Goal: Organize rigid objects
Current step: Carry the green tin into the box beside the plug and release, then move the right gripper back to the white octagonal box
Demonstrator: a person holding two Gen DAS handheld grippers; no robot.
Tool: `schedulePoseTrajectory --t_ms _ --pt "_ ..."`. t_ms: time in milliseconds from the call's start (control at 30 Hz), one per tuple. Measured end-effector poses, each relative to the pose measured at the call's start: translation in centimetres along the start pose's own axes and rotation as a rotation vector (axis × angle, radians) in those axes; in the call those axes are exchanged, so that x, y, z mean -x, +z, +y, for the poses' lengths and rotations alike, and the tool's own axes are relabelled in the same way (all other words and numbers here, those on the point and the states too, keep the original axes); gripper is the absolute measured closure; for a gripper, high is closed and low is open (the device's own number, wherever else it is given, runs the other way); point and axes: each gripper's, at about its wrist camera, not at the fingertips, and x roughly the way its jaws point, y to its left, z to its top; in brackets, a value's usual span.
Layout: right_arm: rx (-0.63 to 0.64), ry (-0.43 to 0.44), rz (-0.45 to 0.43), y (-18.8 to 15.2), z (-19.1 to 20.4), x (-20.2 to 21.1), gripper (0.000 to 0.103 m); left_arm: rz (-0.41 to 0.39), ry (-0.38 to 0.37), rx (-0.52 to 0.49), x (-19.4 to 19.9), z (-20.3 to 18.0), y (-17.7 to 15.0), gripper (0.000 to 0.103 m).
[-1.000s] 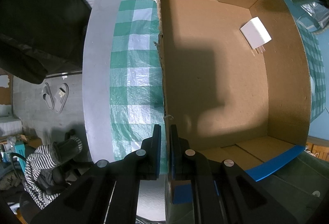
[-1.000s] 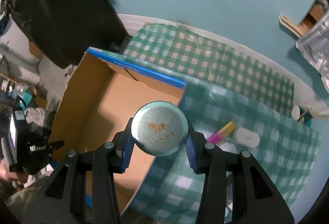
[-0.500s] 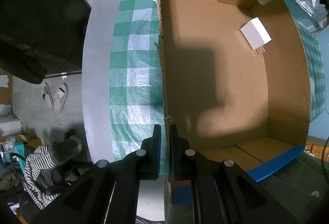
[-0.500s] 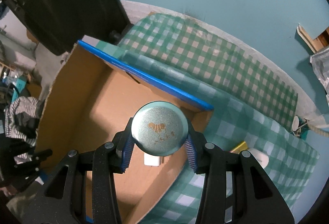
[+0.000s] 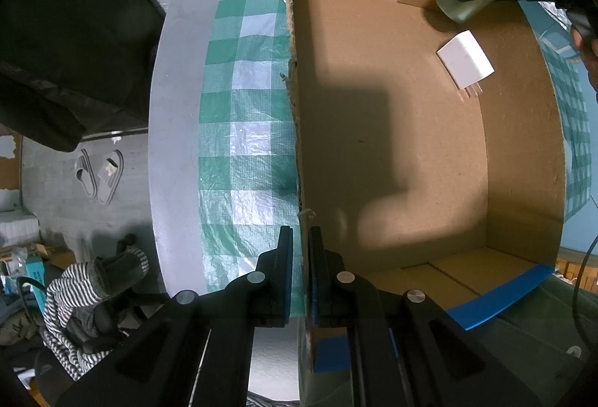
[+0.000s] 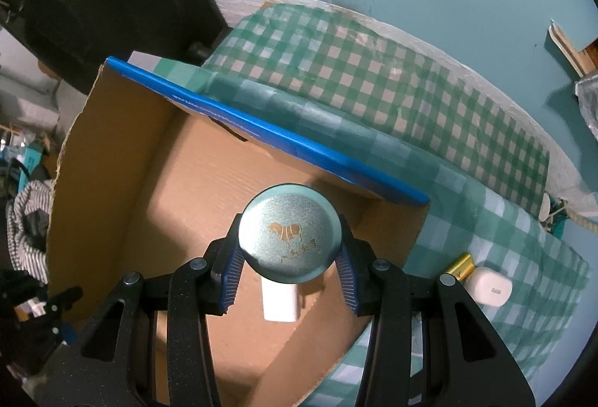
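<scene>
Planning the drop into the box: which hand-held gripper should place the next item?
Right hand-held gripper: it grips the round tin above the cardboard box. The left is clamped on the box wall.

Both grippers are matte black plastic with forked, slotted finger arms and round silver screw heads at the joints. The left gripper (image 5: 300,250) has flat black fingers with blue pads (image 5: 313,291); the right gripper (image 6: 289,268) has ribbed blue pads (image 6: 345,280). White "DAS" lettering marks the right gripper's side in the left wrist view.

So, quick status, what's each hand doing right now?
Left gripper shut on box wall. Right gripper holds round tin over the box. White charger lies below it.
</scene>
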Motion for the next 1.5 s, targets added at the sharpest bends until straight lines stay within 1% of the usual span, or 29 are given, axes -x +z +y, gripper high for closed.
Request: schedulePoseTrajectory --t_ms 400,500,633,767,900,1033,1233,1500 --pt "-0.016 0.011 -0.007 0.0 -0.2 0.4 0.058 0.002 0.0 -0.003 0.0 0.0 0.0 0.095" --pt "-0.028 0.017 -0.023 -0.1 -0.5 1.3 0.055 0.002 0.001 -0.004 -0.1 -0.1 0.0 0.095" --pt "-0.036 0.026 -0.05 -0.8 -0.8 3.1 0.047 0.003 0.002 -0.007 -0.1 0.0 0.0 0.095" --pt "-0.044 0.029 -0.082 -1.4 -1.0 4.8 0.047 0.003 0.004 -0.011 -0.1 0.0 0.0 0.095" --pt "-0.053 0.024 -0.096 -2.0 -1.4 6.0 0.046 0.003 0.006 -0.013 -0.2 -0.1 0.0 0.095" --pt "-0.075 0.022 -0.112 -2.9 -2.3 7.3 0.045 0.003 0.006 -0.013 -0.2 -0.1 0.0 0.095" --pt "-0.11 0.006 -0.122 -4.5 -3.8 8.3 0.041 0.005 0.007 -0.016 -0.3 -0.1 0.1 0.095" --pt "-0.187 -0.014 -0.102 -7.2 -7.0 8.2 0.04 0.008 0.011 -0.02 -0.3 -0.2 0.2 0.095"
